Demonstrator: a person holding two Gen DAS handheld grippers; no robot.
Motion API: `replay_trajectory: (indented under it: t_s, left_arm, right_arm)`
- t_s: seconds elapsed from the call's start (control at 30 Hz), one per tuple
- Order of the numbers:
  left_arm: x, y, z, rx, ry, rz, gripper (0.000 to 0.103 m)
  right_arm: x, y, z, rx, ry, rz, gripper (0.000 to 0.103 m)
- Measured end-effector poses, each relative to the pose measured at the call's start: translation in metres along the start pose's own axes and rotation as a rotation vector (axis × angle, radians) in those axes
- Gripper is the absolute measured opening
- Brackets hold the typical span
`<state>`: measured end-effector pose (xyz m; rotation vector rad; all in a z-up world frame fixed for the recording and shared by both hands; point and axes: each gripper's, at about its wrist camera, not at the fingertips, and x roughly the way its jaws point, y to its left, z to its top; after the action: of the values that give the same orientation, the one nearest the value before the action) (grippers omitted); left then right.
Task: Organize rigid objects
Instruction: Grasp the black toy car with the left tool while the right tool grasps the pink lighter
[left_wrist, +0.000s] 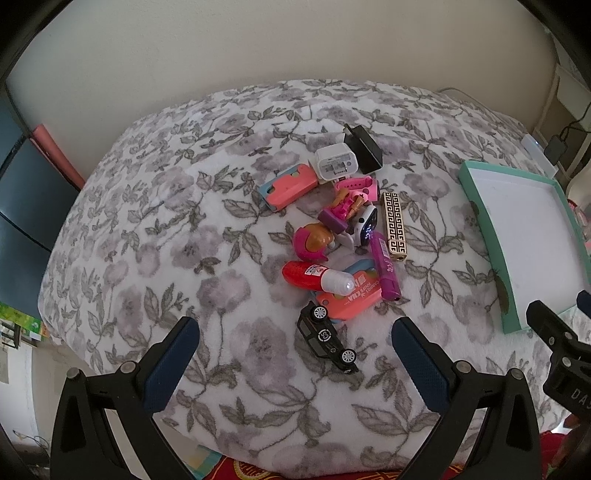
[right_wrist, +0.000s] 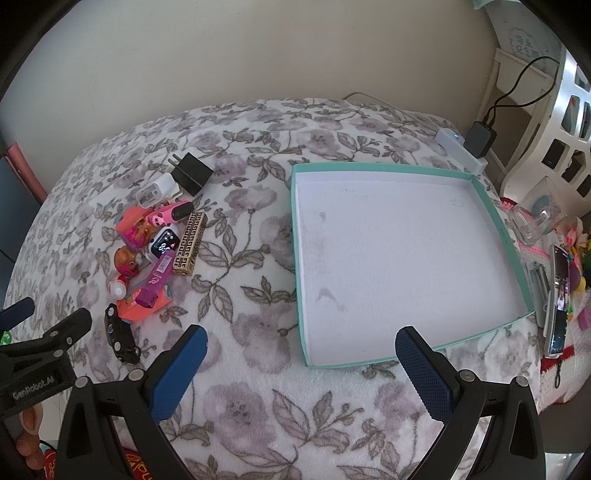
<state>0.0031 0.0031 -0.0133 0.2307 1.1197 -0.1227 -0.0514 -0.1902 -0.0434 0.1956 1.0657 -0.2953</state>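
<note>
A heap of small items lies on the flowered blanket (left_wrist: 207, 229): a black toy car (left_wrist: 327, 338), a red tube with a white cap (left_wrist: 316, 277), a purple tube (left_wrist: 386, 267), a gold patterned bar (left_wrist: 394, 225), a white charger (left_wrist: 336, 162) and a black charger (left_wrist: 364, 147). My left gripper (left_wrist: 295, 338) stands open just short of the car, nothing between its fingers. A teal-rimmed shallow box (right_wrist: 476, 181) with a white floor lies empty to the right. My right gripper (right_wrist: 301, 349) is open over the box's near-left corner. The same heap shows in the right wrist view, with the car (right_wrist: 120, 338) nearest.
A white power strip (right_wrist: 460, 149) with a black adapter sits behind the box. At the far right are a phone (right_wrist: 559, 299), a clear tape dispenser (right_wrist: 535, 218) and colourful toys. A wall bounds the far side of the blanket.
</note>
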Motion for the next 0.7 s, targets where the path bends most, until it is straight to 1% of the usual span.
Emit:
replay_trajectory:
  t_s: [0.07, 0.13, 0.2, 0.3, 0.4, 0.5, 0.53, 0.57, 0.7]
  left_arm:
    - [0.003, 0.007, 0.002, -0.025, 0.007, -0.010, 0.103]
    - [0.008, 0.012, 0.005, -0.046, 0.018, 0.002, 0.103]
    - [0.014, 0.015, 0.006, -0.047, 0.034, -0.001, 0.103]
    - [0.025, 0.018, 0.007, -0.049, 0.062, -0.014, 0.103]
    - [0.037, 0.017, 0.007, -0.050, 0.092, -0.038, 0.103]
    - [0.048, 0.012, 0.005, -0.039, 0.127, -0.069, 0.098]
    - [0.051, 0.011, 0.005, -0.035, 0.139, -0.080, 0.093]
    - [0.053, 0.010, 0.004, -0.034, 0.147, -0.087, 0.090]
    - [0.061, 0.008, 0.003, -0.033, 0.169, -0.099, 0.090]
  right_arm:
    - [-0.001, 0.003, 0.000, -0.013, -0.006, 0.026, 0.103]
    - [0.000, 0.008, 0.002, -0.028, -0.002, 0.045, 0.103]
    - [0.003, 0.014, 0.006, -0.041, 0.015, 0.054, 0.103]
    - [0.011, 0.020, 0.012, -0.038, 0.053, 0.094, 0.103]
    - [0.018, 0.026, 0.018, -0.045, 0.076, 0.112, 0.103]
    - [0.026, 0.031, 0.025, -0.036, 0.095, 0.128, 0.103]
    - [0.030, 0.033, 0.027, -0.032, 0.103, 0.141, 0.103]
    - [0.032, 0.035, 0.029, -0.028, 0.108, 0.151, 0.103]
    - [0.042, 0.049, 0.036, -0.032, 0.124, 0.180, 0.102]
